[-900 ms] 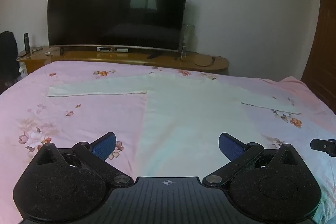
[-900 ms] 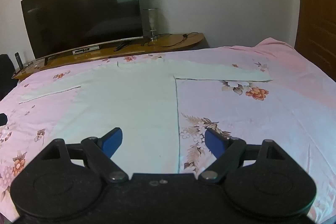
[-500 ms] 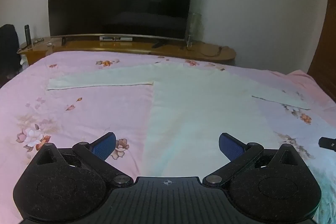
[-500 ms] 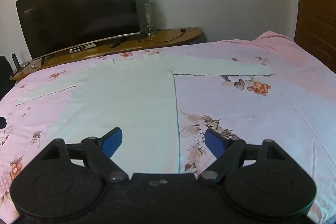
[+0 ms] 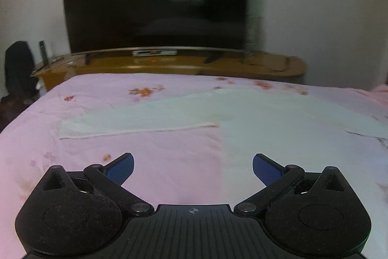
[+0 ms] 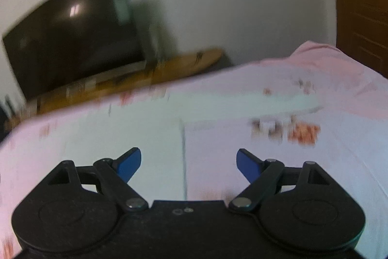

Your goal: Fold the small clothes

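A pale white long-sleeved garment (image 5: 278, 128) lies flat on the pink floral bedsheet (image 5: 145, 157), sleeves spread sideways. Its left sleeve (image 5: 135, 119) stretches ahead of my left gripper (image 5: 193, 168), which hovers open over the garment's left side edge with nothing between its blue pads. In the blurred right wrist view the garment (image 6: 121, 135) fills the left half and its right sleeve (image 6: 254, 101) runs to the right. My right gripper (image 6: 189, 163) is open above the garment's right side edge, empty.
A large dark television (image 5: 155, 1) stands on a low wooden stand (image 5: 169, 64) beyond the bed's far edge. A dark object (image 5: 18, 64) sits at far left. A brown wooden door (image 6: 361, 4) is at the right. The bedsheet (image 6: 315, 162) extends right.
Both grippers have moved forward over the bed toward the sleeves, staying open. The left view swung left; the right view is now motion-blurred and tilted.
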